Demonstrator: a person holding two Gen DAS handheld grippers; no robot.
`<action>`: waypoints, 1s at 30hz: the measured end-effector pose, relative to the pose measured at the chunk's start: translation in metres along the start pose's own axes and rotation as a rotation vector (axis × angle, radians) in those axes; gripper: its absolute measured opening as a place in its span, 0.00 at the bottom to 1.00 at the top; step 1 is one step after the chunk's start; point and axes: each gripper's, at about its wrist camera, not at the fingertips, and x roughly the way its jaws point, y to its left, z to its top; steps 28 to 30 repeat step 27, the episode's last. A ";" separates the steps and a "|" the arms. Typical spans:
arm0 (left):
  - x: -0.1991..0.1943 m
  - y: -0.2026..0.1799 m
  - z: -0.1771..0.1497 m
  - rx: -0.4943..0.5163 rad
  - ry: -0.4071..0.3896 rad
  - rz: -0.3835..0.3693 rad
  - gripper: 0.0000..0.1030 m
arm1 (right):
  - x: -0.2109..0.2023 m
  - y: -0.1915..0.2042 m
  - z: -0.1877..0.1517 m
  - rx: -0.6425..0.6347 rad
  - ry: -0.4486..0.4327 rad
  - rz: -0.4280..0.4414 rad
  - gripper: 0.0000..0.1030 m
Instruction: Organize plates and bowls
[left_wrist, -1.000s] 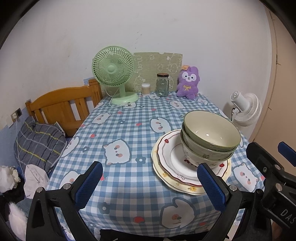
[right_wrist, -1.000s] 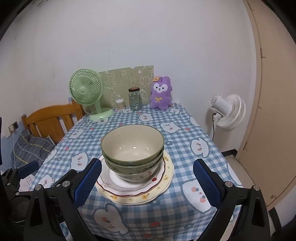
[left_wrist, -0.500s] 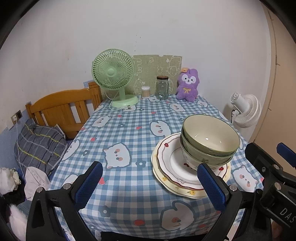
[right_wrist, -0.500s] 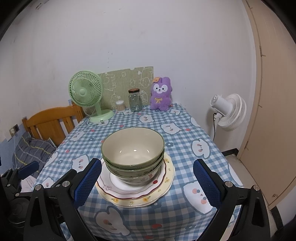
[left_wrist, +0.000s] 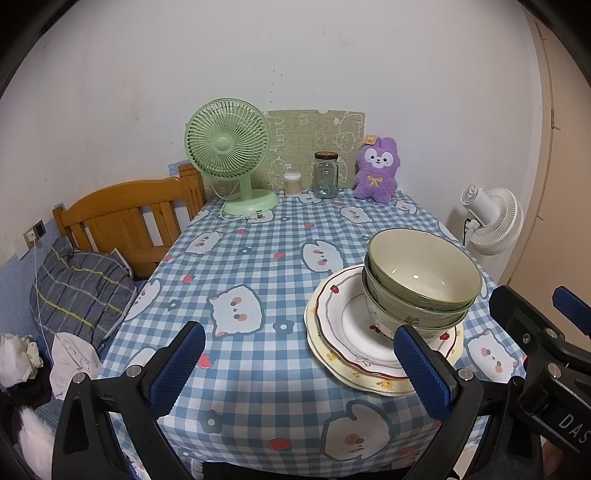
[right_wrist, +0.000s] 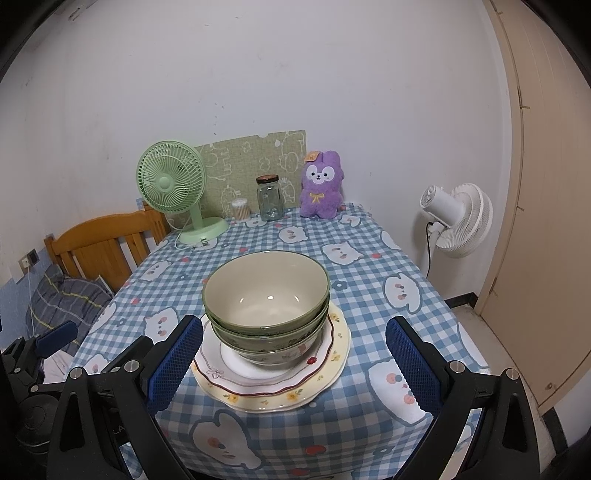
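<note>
Left wrist view reads "DAS" on the right hand-held gripper; both hand-held grippers gape, empty.

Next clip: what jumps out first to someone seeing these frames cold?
The stack of nested green ceramic bowls on two scalloped floral plates dominates, sitting near the front edge of the blue checked bear-print tablecloth. At the far end against the wall stand a mint-green desk fan and a purple plush bunny. Both claws, left and right, hang open, holding nothing.
</note>
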 end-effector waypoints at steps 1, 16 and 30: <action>0.000 0.000 0.000 0.000 -0.001 0.000 1.00 | 0.000 0.001 0.000 0.000 0.000 -0.001 0.98; 0.002 0.005 0.001 -0.003 0.001 0.003 1.00 | 0.003 0.000 0.000 0.006 0.005 -0.001 0.98; 0.004 0.006 0.001 -0.001 -0.002 0.001 1.00 | 0.004 0.000 -0.001 0.006 0.003 -0.001 0.98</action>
